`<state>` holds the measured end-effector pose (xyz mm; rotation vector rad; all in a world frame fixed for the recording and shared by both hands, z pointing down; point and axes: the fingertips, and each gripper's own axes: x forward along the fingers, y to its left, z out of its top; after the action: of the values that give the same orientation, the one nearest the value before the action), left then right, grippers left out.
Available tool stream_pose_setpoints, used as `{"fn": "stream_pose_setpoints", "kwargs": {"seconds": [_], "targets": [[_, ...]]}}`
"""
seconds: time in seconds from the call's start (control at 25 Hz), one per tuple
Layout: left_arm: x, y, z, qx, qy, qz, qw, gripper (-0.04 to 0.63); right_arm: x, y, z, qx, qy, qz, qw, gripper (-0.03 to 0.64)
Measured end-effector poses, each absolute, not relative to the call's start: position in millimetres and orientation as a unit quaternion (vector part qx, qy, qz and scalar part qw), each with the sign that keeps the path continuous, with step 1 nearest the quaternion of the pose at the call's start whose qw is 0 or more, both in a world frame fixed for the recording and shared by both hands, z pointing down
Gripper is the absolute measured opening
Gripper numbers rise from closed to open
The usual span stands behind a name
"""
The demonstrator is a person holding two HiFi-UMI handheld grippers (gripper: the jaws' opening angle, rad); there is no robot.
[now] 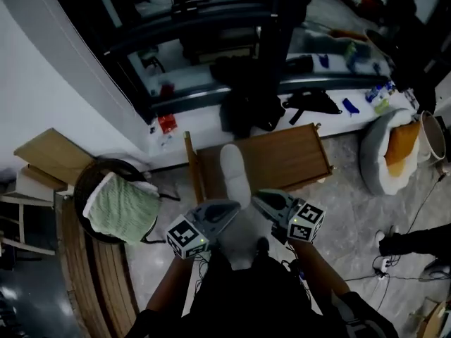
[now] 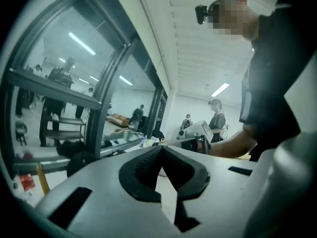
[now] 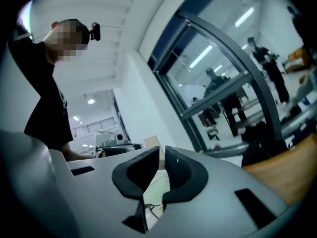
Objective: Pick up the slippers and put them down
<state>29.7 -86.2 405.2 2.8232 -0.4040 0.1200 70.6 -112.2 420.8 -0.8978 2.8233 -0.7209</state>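
On the floor ahead, a wooden board [image 1: 282, 157] carries one white slipper [image 1: 235, 171]. Its long axis runs straight away from the person, between both tools and seemingly nearer the left. The left tool [image 1: 229, 210] has its jaws together, empty; the right tool [image 1: 262, 199] is closing on nothing. No writing is legible.

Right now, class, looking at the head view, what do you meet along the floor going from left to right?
Pale wooden board → green cloth on a round dark basket → white slipper → grey cushion with orange lining
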Motion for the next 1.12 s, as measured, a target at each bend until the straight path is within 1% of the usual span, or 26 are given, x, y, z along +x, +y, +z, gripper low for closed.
{"fn": "stream_pose_setpoints", "kwargs": {"seconds": [0.16,0.36,0.6,0.96,1.12], "targets": [[17.4,-88.1,365.6,0.980,-0.160,0.033,0.112,0.011,58.4,-105.8,351.1,-0.272,0.951,-0.135,0.046,0.041],[-5.1,-87.6,323.1,0.981,-0.181,0.024,0.073,0.011,44.1,-99.6,300.0,-0.245,0.964,-0.078,0.062,0.041],[-12.7,-89.8,314.3,0.979,-0.193,0.025,0.055,0.011,43.5,-100.4,320.7,-0.242,0.966,-0.084,0.044,0.040],[7.5,-80.1,332.0,0.985,-0.154,0.040,0.072,0.011,47.2,-89.0,332.2,-0.218,0.972,-0.084,0.037,0.032],[11.6,-78.1,331.9,0.984,-0.152,0.038,0.079,0.011,45.1,-86.7,335.8,-0.210,0.974,-0.081,0.017,0.032]]}}
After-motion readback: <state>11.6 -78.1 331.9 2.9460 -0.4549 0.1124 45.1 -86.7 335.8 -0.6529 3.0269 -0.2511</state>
